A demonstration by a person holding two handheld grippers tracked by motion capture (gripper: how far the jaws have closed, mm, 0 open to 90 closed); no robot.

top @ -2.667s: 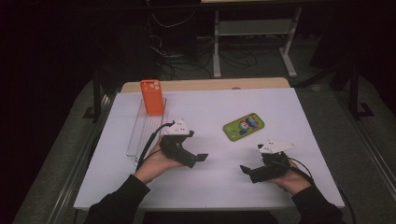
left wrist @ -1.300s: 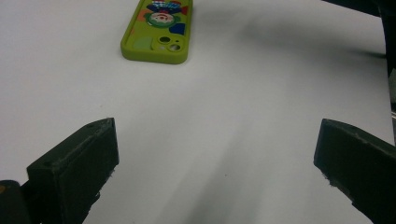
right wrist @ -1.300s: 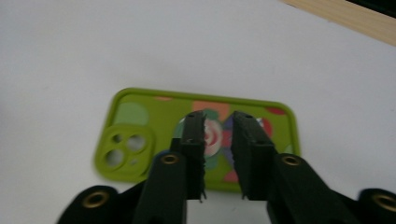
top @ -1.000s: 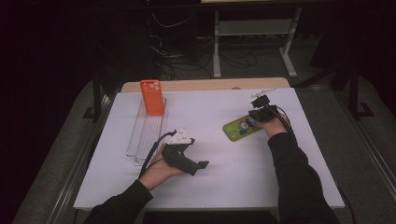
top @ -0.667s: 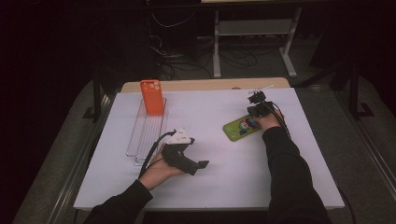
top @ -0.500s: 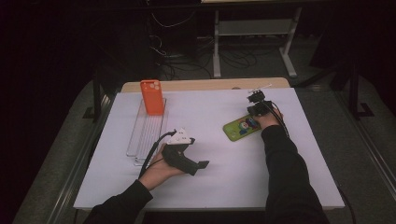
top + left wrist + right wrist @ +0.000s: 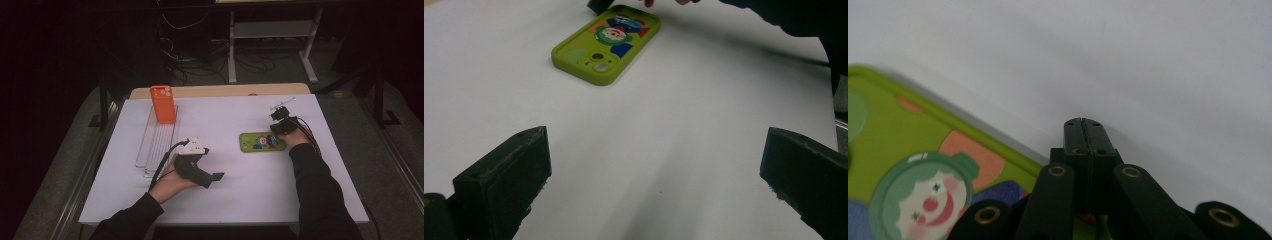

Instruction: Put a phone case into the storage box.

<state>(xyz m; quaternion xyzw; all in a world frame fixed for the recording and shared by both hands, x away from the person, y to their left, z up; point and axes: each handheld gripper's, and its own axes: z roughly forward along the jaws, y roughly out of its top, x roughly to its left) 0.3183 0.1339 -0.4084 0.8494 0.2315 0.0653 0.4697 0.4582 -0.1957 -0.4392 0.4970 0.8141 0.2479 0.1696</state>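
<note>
Right claw (image 7: pixel 1083 125) pressed together beside green clown-print phone case (image 7: pixel 261 141), no readable writing; left claw (image 7: pixel 659 185) spread wide over white table (image 7: pixel 240 200).

This looks like a lab or test room. A white-covered work surface (image 7: pixel 240 200) stands in the dark. Behind it, loose black cables (image 7: pixel 200 62) trail beneath a metal-framed bench (image 7: pixel 272 30).

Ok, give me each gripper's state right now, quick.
Left gripper: fingers open, holding nothing.
Right gripper: fingers shut, empty, tips at the green phone case's edge.
</note>
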